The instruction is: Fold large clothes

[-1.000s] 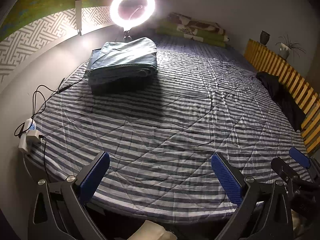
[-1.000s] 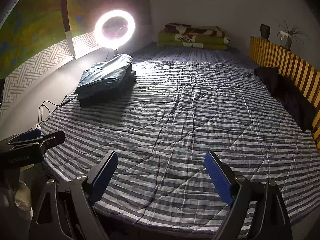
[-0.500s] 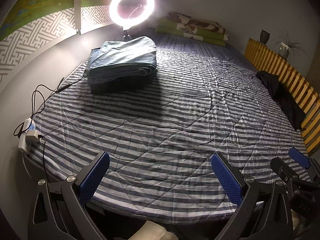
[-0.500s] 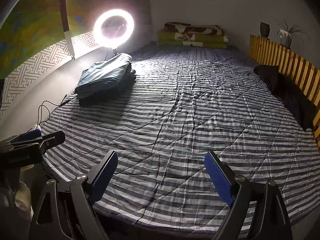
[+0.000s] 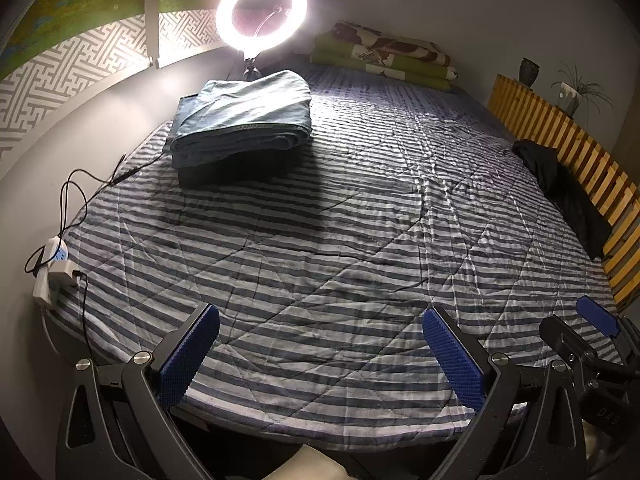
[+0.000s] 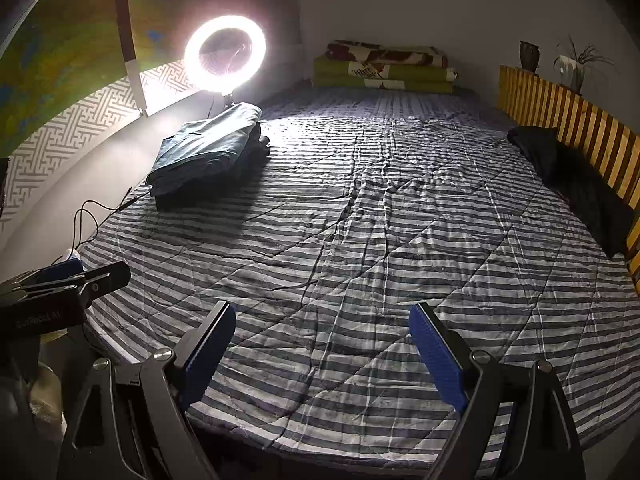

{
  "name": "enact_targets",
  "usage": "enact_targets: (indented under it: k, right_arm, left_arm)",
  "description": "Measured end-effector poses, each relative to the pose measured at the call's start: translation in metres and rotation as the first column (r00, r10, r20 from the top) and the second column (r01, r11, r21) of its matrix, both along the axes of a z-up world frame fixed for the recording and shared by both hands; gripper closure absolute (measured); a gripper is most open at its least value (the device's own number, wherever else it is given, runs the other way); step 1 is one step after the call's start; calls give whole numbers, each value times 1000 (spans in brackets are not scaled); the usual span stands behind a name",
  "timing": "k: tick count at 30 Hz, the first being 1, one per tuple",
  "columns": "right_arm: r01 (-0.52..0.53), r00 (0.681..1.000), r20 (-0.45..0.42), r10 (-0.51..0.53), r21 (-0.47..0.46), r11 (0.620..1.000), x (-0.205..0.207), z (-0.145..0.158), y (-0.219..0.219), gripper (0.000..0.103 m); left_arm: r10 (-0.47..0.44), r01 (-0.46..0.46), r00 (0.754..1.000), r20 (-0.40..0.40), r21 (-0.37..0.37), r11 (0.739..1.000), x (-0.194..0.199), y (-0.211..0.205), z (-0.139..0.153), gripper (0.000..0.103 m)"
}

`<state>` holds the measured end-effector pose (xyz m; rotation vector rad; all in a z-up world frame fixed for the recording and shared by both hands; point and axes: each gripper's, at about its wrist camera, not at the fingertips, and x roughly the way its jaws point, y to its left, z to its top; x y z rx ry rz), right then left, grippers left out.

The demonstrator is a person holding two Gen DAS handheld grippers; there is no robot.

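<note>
Nothing has moved. My left gripper [image 5: 320,354] and right gripper [image 6: 322,354] both hang spread, empty. Folded jeans [image 5: 244,120] lie far ahead-left; "DAS" shows on the right one's body.

folded denim stack [image 5: 244,120] on striped quilt [image 5: 340,232], left gripper [image 5: 320,344] jaws apart

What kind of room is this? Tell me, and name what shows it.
Most likely a bedroom, set up for filming. A wide bed with a striped quilt fills the view, folded blankets are stacked at its far end, and a lit ring light stands beside a pile of folded clothes.
</note>
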<state>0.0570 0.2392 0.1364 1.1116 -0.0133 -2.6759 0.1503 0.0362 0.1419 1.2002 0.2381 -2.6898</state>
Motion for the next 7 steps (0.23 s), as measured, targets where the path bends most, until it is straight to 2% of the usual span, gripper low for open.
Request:
enact_targets:
  k: [7]
  right_arm:
    - [15, 1000, 22, -14, -10, 1000, -6, -8, 3, 17]
  left_arm:
    - [-41, 41, 999, -1, -21, 999, -10, 8, -5, 0]
